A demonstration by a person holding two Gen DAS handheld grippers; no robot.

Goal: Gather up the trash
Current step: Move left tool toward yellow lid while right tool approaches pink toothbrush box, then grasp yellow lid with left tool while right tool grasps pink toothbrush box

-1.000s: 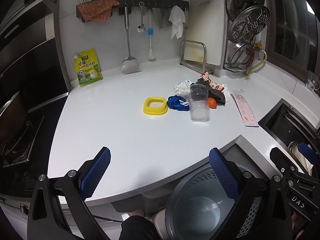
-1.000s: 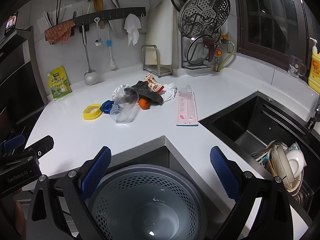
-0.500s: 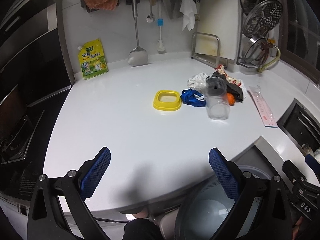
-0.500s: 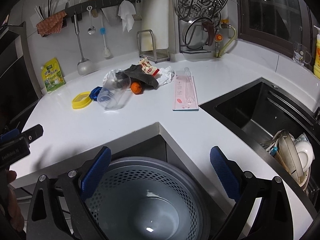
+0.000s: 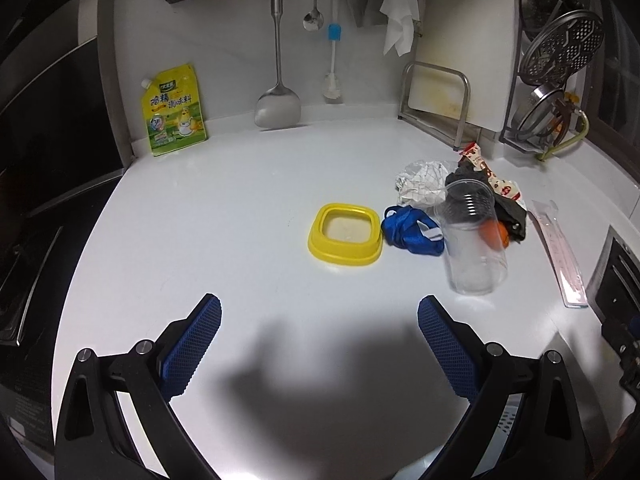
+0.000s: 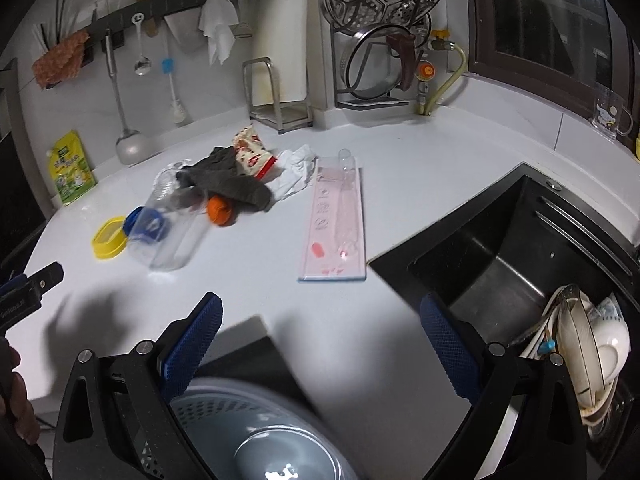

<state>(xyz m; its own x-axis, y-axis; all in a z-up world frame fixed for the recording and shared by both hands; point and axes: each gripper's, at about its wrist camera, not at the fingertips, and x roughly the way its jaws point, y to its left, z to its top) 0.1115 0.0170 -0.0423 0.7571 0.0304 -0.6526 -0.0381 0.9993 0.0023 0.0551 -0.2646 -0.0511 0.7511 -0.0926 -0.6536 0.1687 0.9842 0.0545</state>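
Trash lies on the white counter (image 5: 240, 208): a yellow square lid (image 5: 345, 234), a blue strap (image 5: 412, 230), a clear plastic cup (image 5: 474, 236), crumpled white paper (image 5: 420, 182), a dark rag (image 6: 228, 182), an orange piece (image 6: 219, 209), a red-printed wrapper (image 6: 253, 154) and a pink flat package (image 6: 338, 220). My left gripper (image 5: 319, 340) is open and empty, short of the lid. My right gripper (image 6: 320, 340) is open and empty, over the counter's front edge near the package. A grey perforated bin (image 6: 256, 436) sits below it.
A black sink (image 6: 500, 248) with stacked dishes (image 6: 588, 344) is at the right. A yellow seasoning pouch (image 5: 174, 110), hanging utensils (image 5: 277, 40), a cutting-board stand (image 5: 436, 100) and a pot rack (image 6: 384, 32) line the back wall. A stove (image 5: 24, 272) is at the left.
Both grippers have moved forward and up over the counter, closer to the trash. The bin has dropped lower in both views. Both stay open.
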